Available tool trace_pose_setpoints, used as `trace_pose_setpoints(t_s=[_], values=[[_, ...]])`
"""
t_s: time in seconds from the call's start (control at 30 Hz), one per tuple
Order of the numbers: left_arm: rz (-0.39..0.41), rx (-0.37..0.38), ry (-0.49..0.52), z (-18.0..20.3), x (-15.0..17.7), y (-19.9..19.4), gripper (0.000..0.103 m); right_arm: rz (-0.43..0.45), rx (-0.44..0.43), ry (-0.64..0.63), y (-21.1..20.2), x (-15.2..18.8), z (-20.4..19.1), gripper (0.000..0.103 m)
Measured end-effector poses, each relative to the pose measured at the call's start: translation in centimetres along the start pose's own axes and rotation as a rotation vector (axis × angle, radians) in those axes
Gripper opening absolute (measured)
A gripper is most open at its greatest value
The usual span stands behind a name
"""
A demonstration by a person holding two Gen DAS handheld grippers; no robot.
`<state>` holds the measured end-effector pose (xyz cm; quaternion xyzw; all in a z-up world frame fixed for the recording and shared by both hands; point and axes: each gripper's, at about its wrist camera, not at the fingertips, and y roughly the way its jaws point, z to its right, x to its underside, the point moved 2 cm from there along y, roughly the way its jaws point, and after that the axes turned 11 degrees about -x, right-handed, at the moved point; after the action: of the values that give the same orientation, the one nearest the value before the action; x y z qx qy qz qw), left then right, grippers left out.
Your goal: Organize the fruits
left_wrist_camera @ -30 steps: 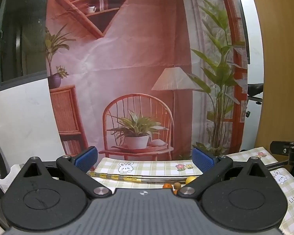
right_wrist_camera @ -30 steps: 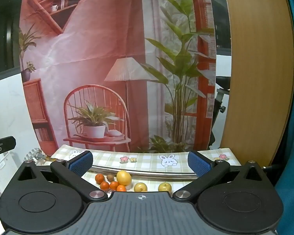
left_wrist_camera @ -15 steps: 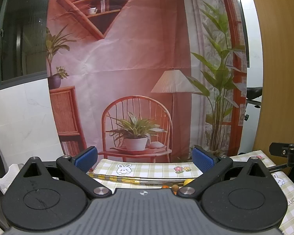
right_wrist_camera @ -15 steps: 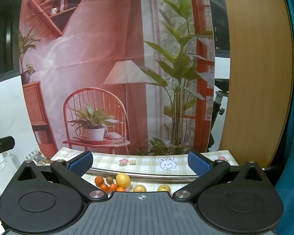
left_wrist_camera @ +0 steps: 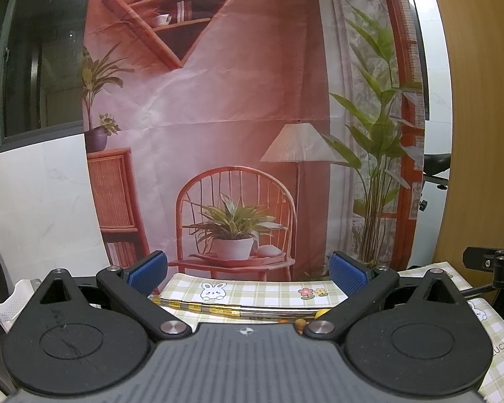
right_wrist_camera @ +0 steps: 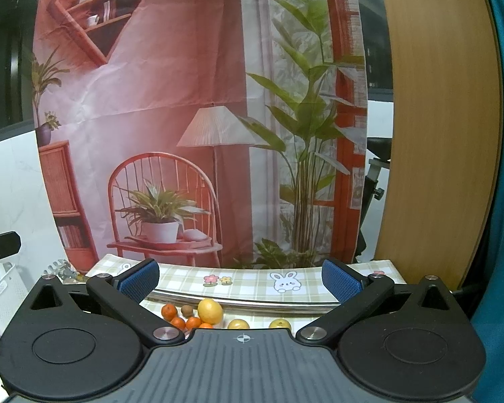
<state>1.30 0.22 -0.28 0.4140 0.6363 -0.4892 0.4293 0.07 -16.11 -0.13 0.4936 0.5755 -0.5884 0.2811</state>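
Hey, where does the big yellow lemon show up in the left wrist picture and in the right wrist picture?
Left wrist: only a yellow sliver of the lemon shows, low and right of centre, just beside the right finger's arm.
Right wrist: the lemon sits in full view, low and slightly left of centre, among small oranges.
Shared landmark: the bunny print on the checked tablecloth, just beyond the fruit.

Matt black plastic right tool (right_wrist_camera: 240,280), checked cloth tablecloth (right_wrist_camera: 252,283), shiny metal rail (right_wrist_camera: 252,304), creased printed backdrop (right_wrist_camera: 171,67).
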Motion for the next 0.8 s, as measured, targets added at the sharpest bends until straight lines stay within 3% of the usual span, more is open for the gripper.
trace_pose_setpoints(t_s=[0.8], values=[[-0.032, 0.014, -0.012, -0.29, 0.03, 0.37, 0.103, 0.001, 0.001, 0.0, -0.18, -0.03, 0.07, 0.103]])
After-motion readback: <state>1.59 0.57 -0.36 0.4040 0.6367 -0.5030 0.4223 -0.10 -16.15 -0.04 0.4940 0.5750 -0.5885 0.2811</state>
